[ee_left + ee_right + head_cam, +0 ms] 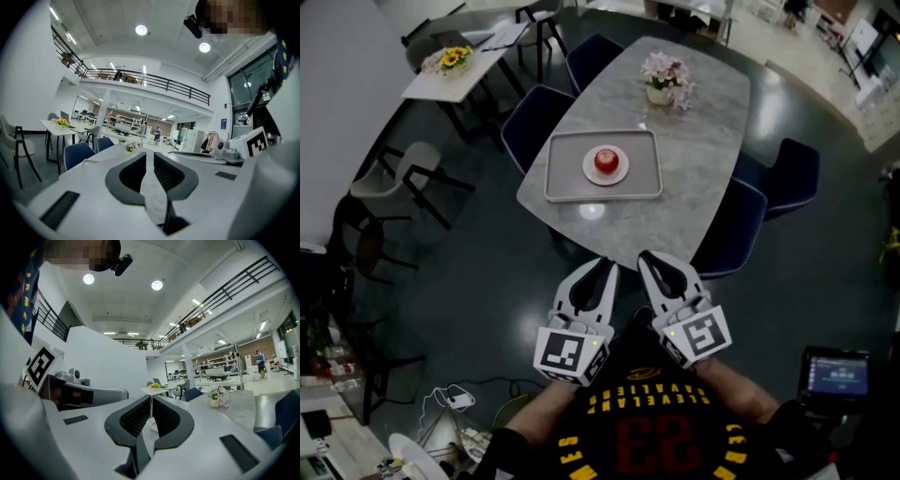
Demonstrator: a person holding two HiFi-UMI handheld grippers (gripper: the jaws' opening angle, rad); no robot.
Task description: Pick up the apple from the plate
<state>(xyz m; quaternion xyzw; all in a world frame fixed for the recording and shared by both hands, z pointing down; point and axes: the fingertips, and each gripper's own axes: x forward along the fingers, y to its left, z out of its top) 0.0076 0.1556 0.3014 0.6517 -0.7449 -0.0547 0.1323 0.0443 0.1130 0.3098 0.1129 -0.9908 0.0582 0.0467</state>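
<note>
A red apple (607, 160) sits on a small white plate (590, 172), which lies in a grey tray (557, 180) on the marble-topped table (694, 141). Both grippers are held low, short of the table's near edge and well away from the apple. My left gripper (607, 267) has its jaws together with nothing in them, and so does my right gripper (646, 258). In the left gripper view the left gripper (149, 154) points level across the table top. In the right gripper view the right gripper (150, 400) does the same. The apple shows in neither gripper view.
A pot of pink flowers (666, 82) stands at the table's far end. Dark blue chairs (741, 230) ring the table. A second table with yellow flowers (450, 58) stands at the far left, with grey chairs (403, 173) and cables on the floor (455, 398).
</note>
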